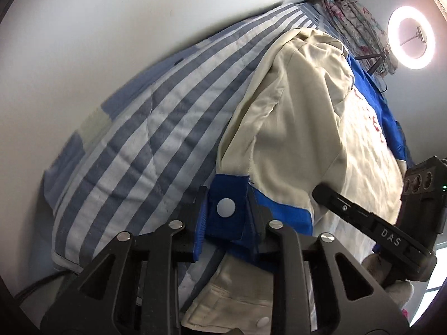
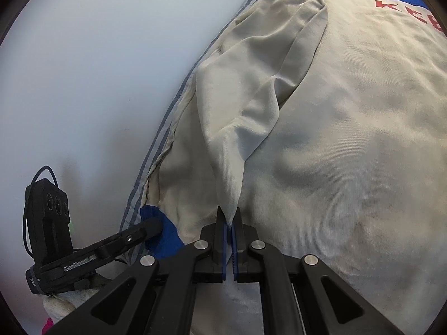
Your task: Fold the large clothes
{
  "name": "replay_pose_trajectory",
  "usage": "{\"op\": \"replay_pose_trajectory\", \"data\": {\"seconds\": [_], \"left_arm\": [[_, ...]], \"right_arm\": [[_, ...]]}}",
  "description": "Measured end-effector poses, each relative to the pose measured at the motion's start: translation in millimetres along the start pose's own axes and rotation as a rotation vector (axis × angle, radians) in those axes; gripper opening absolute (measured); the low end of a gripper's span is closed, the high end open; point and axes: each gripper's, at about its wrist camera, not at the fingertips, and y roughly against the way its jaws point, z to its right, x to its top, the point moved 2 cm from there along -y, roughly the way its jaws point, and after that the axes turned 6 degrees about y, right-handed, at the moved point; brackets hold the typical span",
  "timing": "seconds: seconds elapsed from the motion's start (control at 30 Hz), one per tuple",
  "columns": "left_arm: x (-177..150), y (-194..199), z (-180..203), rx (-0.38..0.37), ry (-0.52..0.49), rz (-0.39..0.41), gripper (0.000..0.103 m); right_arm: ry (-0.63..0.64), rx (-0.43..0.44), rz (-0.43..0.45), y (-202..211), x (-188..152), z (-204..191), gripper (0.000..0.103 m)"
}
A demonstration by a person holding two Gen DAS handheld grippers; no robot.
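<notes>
Folding is at the sleeve stage, as judged from the grips. A cream jacket [image 1: 296,128] with blue trim lies spread on a blue-and-white striped bedcover [image 1: 134,139], filling the right half of the left wrist view and running from lower centre up toward the upper right. Its long axis follows that diagonal, with the red lettering [image 2: 410,14] and blue band toward the far end.

The left tongs [image 1: 227,220] are pinched on the blue cuff [image 1: 226,209] of the sleeve, its white snap button [image 1: 225,207] showing between the pads at lower centre. The right tongs [image 2: 229,240] are pressed together on a raised ridge of cream fabric [image 2: 232,189] at lower centre of the right wrist view, the cloth being drawn up into a peak. In that same view the left tongs are seen at lower left, at the blue cuff by the jacket's edge.

The sleeve [image 1: 251,145] lies along the jacket's left side, pointing down toward the cuff. The next move probably calls for the cuff to be carried across the cream body while the pinched ridge is held as the fold line, with both grips kept firm so the cloth is not dragged off the bedcover.
</notes>
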Motion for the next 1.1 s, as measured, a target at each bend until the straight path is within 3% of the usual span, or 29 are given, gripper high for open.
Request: {"op": "replay_pose_trajectory", "data": {"seconds": [0.1,0.2,0.23,0.33,0.4,0.57,0.8,0.9,0.97,1.1], "left_arm": [[0,19,17,0.021,-0.076,0.082,0.013],[-1,53,35,0.038,-0.178,0.206,0.009],[-2,66,40,0.050,-0.213,0.254,0.009],[0,96,54,0.045,-0.271,0.348,0.008],[3,109,58,0.023,-0.284,0.377,0.007],[7,117,61,-0.003,-0.318,0.390,0.007],[-4,116,57,-0.024,-0.342,0.365,0.007],[-16,118,61,-0.029,-0.380,0.362,0.007],[-23,119,64,-0.031,-0.407,0.361,0.007],[-38,123,76,-0.051,-0.468,0.367,0.007]], "right_arm": [[0.016,-0.008,-0.006,6,6,1,0.001],[0.040,-0.020,0.024,34,10,-2,0.015],[0.042,-0.017,0.054,43,13,-2,0.026],[0.059,-0.065,0.166,71,33,-2,0.028],[0.053,-0.098,0.186,73,50,1,0.028],[0.020,-0.146,0.165,38,92,22,0.024],[0.009,-0.167,0.046,-17,107,34,0.026],[0.027,-0.171,0.055,-3,123,32,0.036],[0.020,-0.160,0.091,13,137,30,0.055],[0.013,-0.146,0.155,36,178,20,0.058]]}}
